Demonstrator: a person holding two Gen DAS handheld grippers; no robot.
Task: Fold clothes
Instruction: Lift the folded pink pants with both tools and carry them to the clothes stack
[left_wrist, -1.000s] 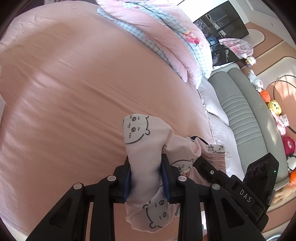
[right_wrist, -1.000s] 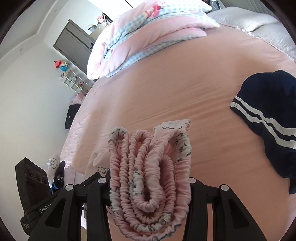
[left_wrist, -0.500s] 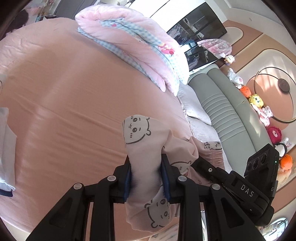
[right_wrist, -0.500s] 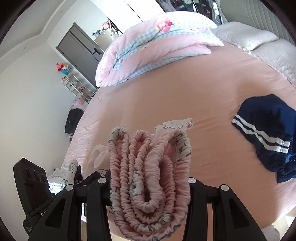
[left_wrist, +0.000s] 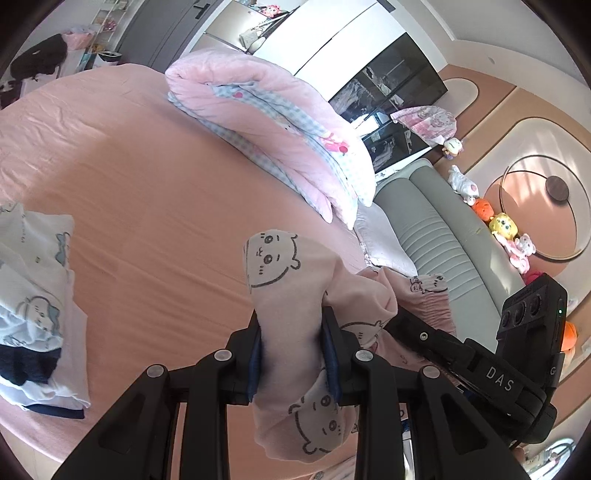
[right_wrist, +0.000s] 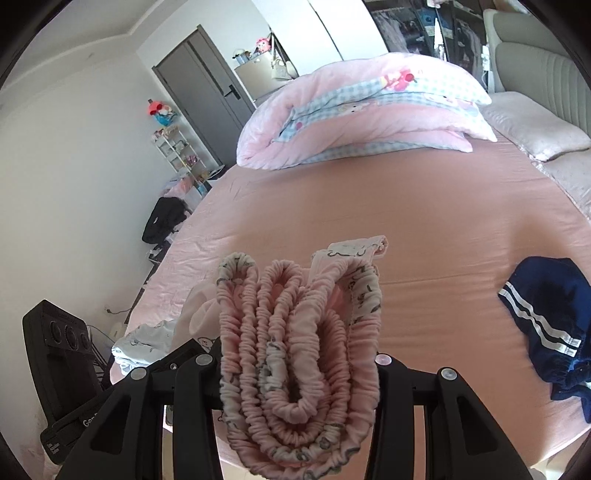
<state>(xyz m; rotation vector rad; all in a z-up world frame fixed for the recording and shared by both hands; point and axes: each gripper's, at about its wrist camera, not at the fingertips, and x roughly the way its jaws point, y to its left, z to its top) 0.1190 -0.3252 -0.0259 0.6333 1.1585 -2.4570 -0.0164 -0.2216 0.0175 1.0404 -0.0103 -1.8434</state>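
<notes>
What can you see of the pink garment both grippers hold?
The pink garment is soft, thin-looking fabric printed with outlined cartoon animal faces. The left gripper is shut on a bunched fold of plain printed cloth, which sticks up above the pads and hangs limp below. The right gripper is shut on its gathered elastic waistband, ruched and looped into several layers. The garment is crumpled, not folded, and held up above the pink bed; whether any part touches the sheet cannot be told.

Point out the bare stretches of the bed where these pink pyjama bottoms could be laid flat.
The widest bare sheet lies mid-bed, bordered by the folded pink quilt, the navy striped shorts and the white printed clothes pile. It is crowded at the pile's edge and beside the shorts. The pink pyjama bottoms hang between both tongs.
</notes>
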